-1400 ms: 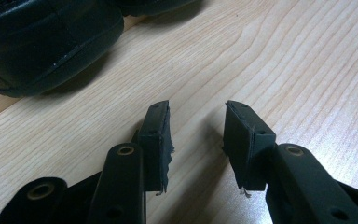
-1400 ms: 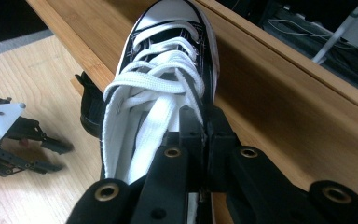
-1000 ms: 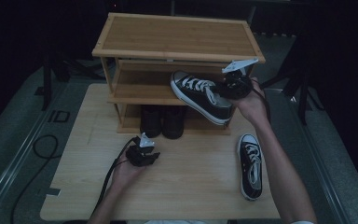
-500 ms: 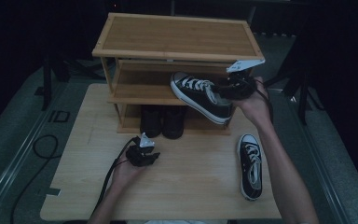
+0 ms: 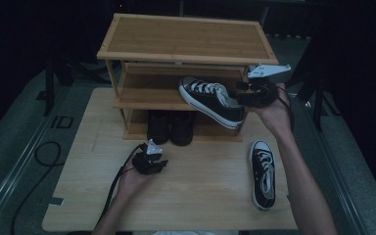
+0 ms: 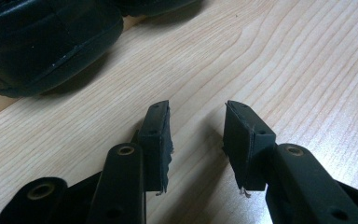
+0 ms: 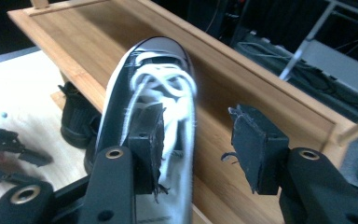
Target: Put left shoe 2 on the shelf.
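Observation:
A black-and-white sneaker (image 5: 209,100) lies slantwise on the middle shelf of the wooden shoe rack (image 5: 186,36), heel past the shelf's front edge. My right gripper (image 5: 254,93) sits just right of its heel. Its jaws have just been opening and now stand wide; in the right gripper view (image 7: 196,135) the sneaker (image 7: 149,88) lies ahead, beside the left pad (image 7: 145,144), with no pad pressing on it. The matching sneaker (image 5: 263,174) lies on the table at the right. My left gripper (image 5: 149,164) rests open on the table, its jaws (image 6: 197,135) holding nothing.
A pair of black shoes (image 5: 171,128) stands on the rack's bottom level, one toe (image 6: 42,42) close ahead of the left gripper. A cable (image 5: 115,183) trails from the left gripper toward the table's front edge. The wooden table (image 5: 200,205) has dark floor around it.
The right gripper's jaws have opened off the sneaker's heel and the hand has drawn a little to the right. The sneaker stays on the middle shelf. The left gripper has kept still.

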### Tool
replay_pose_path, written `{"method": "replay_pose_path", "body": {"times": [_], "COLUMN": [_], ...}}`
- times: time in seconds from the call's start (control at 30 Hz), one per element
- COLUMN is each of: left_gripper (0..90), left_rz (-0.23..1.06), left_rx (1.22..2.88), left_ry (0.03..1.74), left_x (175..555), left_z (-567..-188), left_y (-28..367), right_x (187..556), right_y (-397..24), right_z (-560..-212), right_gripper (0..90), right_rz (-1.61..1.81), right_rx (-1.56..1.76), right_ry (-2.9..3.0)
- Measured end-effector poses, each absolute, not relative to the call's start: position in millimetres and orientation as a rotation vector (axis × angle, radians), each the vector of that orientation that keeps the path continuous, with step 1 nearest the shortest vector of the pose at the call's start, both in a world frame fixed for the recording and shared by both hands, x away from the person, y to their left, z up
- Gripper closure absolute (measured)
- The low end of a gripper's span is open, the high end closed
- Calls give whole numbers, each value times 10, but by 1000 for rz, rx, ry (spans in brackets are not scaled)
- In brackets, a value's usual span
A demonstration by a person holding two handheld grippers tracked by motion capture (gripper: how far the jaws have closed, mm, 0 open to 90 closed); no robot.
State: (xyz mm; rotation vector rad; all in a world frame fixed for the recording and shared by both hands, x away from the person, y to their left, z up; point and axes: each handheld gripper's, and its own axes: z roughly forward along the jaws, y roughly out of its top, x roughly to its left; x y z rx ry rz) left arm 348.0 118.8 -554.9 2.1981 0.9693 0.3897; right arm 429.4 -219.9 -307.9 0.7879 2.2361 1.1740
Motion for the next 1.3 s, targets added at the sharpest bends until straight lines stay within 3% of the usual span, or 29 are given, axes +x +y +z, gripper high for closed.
{"method": "replay_pose_path", "body": {"times": [0.57, 0.9, 1.13, 1.3], "left_gripper": [624, 626, 677, 810], "left_rz": [412, 462, 525, 579], "left_rx": [2193, 2180, 2156, 2163], "left_ry": [886, 797, 817, 884], "left_x": [3512, 3711, 3960, 4141], "left_z": [-5481, -5370, -5335, -5367], "left_y": [755, 203, -102, -258], "right_x": [4039, 3913, 3807, 3740], "right_y": [-2605, -2833, -2985, -3035], "right_z": [-3088, -3129, -3230, -3306], "right_gripper": [584, 601, 598, 597], "right_rz": [1216, 1204, 1196, 1205], "right_rx": [840, 881, 907, 917], "right_ry": [2169, 2132, 2129, 2137]}}
